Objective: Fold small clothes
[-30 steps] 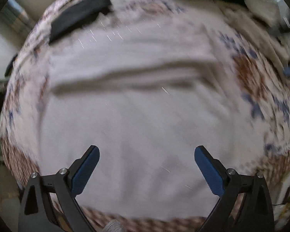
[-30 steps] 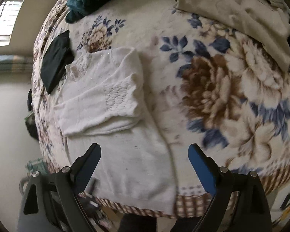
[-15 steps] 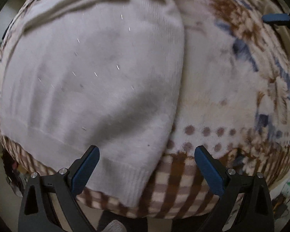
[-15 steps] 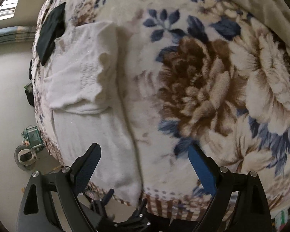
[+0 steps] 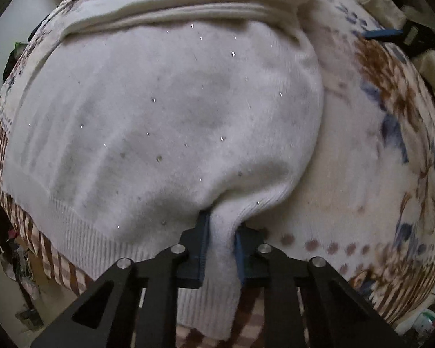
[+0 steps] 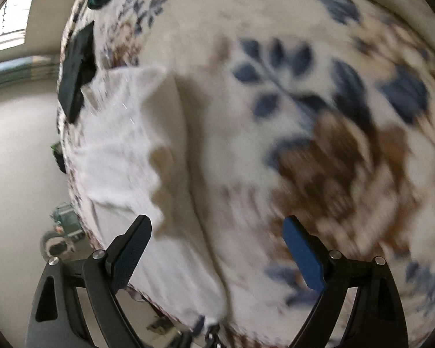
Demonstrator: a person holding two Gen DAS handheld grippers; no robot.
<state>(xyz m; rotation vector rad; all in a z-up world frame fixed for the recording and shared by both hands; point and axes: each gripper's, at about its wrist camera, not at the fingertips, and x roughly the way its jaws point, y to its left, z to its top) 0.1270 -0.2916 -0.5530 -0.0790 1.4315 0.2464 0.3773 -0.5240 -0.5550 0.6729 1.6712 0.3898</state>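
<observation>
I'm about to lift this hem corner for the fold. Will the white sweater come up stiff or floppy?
Probably floppy: the white sweater already bunches into a soft ridge where the left gripper pinches its ribbed hem. The fuzzy knit likely grips the blanket, so it may drag rather than slide.
</observation>
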